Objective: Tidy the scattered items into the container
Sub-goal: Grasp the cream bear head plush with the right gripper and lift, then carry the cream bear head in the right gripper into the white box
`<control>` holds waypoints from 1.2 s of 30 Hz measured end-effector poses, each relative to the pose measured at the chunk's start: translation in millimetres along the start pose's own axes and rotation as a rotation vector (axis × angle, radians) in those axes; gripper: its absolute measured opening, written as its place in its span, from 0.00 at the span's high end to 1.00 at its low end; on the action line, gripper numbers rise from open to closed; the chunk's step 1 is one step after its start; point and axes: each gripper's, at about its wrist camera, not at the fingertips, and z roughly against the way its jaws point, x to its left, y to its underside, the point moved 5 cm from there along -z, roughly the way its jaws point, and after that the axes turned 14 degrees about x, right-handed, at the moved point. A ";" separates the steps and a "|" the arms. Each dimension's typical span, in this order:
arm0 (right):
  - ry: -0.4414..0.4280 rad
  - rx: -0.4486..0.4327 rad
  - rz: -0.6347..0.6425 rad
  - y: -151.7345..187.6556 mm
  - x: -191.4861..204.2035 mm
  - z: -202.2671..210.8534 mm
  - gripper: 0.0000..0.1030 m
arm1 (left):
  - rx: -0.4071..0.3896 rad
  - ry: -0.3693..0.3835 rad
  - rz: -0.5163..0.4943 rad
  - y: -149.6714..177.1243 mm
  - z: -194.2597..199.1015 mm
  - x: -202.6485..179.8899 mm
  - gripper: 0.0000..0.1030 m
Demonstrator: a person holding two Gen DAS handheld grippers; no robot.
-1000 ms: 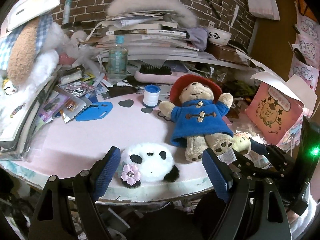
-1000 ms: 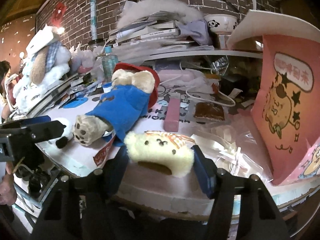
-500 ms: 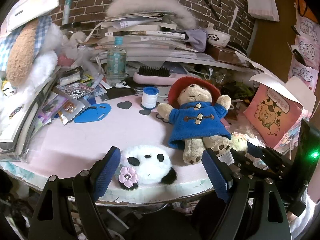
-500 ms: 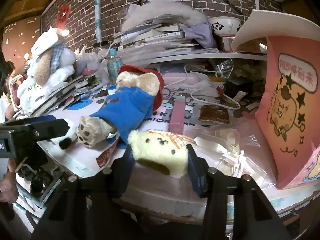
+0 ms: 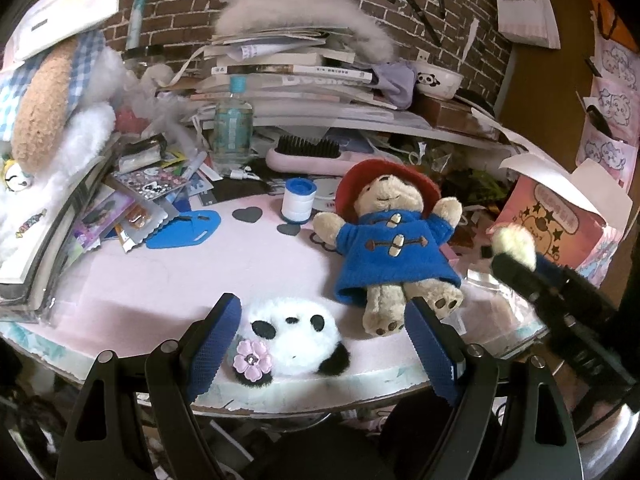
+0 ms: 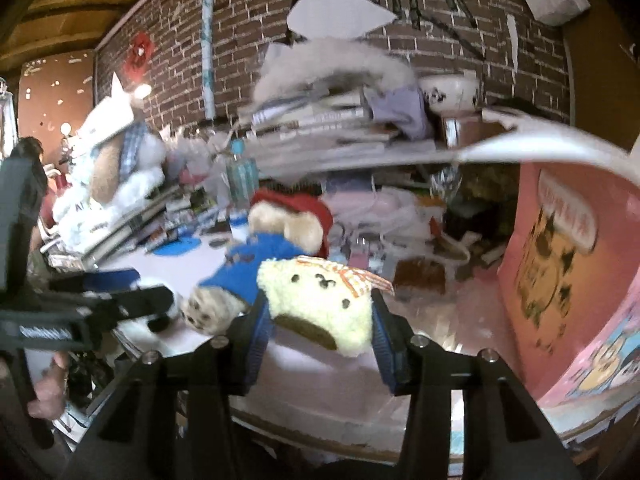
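Raised off table: cream plush (image 6: 320, 304) pinched in right claw (image 6: 318, 330) | left claw (image 5: 320, 344) open around panda plush (image 5: 296, 336)

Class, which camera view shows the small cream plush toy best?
The right wrist view: the cream plush toy fills the centre, face visible, between the right gripper's jaws. The left wrist view shows only a blurred cream tuft at the right edge.

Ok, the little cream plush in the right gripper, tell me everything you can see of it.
The cream plush is small, fluffy and rounded, with dark dot eyes, a tiny dark nose, a brown patch underneath and an orange-striped cloth piece on top. It sits clamped between the blue pads of the right gripper, squeezed on both sides, face up toward the camera, and looks lifted clear of the pink tabletop. Motion blur hides finer detail.
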 end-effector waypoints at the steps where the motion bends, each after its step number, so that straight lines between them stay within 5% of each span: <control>1: -0.012 -0.006 0.000 -4.0 -0.3 4.8 0.58 | -0.004 0.000 -0.001 -0.8 0.7 -1.0 0.21; 13: -0.178 -0.112 0.018 -48.2 -3.5 80.3 0.58 | -0.009 0.013 -0.029 -3.4 0.2 -12.0 0.21; 23: 0.050 -0.115 -0.045 -77.1 -72.2 128.7 0.58 | -0.005 0.024 -0.051 -4.6 -2.7 -22.0 0.21; 36: 0.308 0.226 -0.149 -81.3 -180.6 111.0 0.58 | 0.005 0.033 -0.067 -4.8 -5.7 -27.1 0.21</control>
